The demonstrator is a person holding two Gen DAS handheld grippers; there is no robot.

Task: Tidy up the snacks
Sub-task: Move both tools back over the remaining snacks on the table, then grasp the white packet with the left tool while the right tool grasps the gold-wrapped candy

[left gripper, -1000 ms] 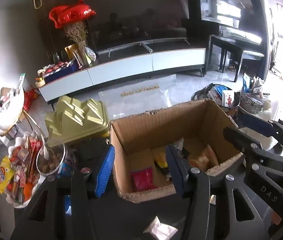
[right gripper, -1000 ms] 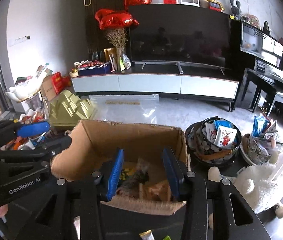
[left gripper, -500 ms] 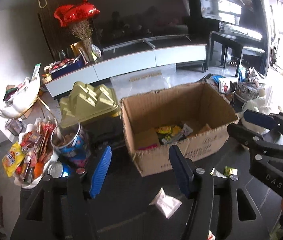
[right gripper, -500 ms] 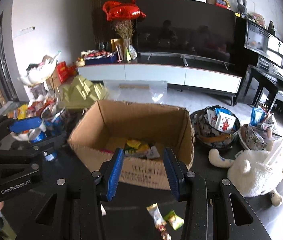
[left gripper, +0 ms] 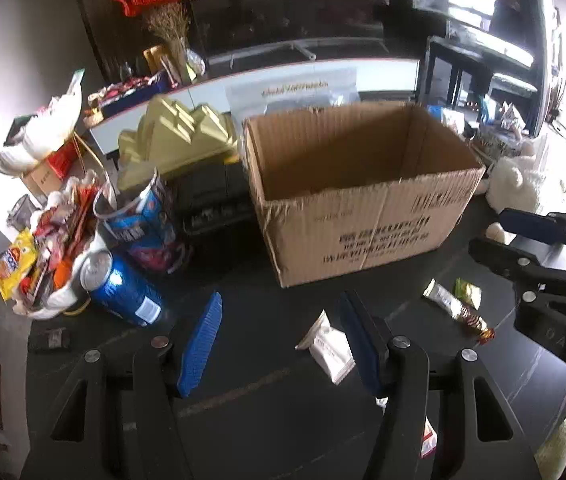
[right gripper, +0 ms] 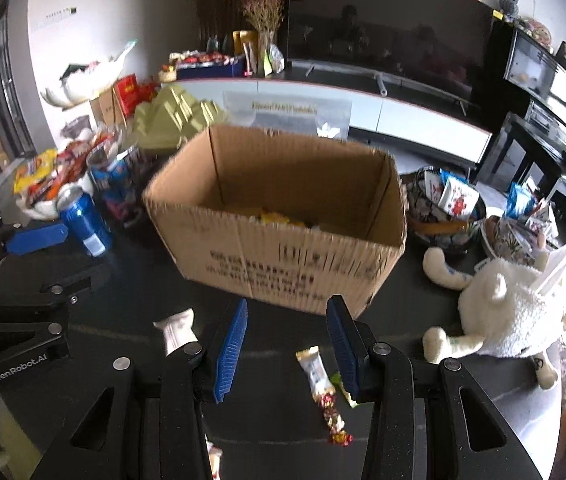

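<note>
An open cardboard box (left gripper: 363, 216) (right gripper: 283, 256) stands on the dark table, with yellow snack packets inside in the right wrist view. My left gripper (left gripper: 279, 340) is open and empty, low over the table in front of the box. A white packet (left gripper: 329, 348) (right gripper: 177, 330) lies by its right finger. My right gripper (right gripper: 287, 348) is open and empty. A long snack bar (right gripper: 323, 392) (left gripper: 457, 310) and a small green packet (left gripper: 467, 292) lie on the table under it.
A blue can (left gripper: 123, 288) (right gripper: 83, 220), a blue tub (left gripper: 143, 216) and a white bowl of snacks (left gripper: 43, 256) sit left of the box. A white plush toy (right gripper: 499, 312) and baskets of packets (right gripper: 447, 208) sit to its right.
Both grippers have pulled back and down from over the box to low above the table in front of it. Loose packets on the table have come into view.
</note>
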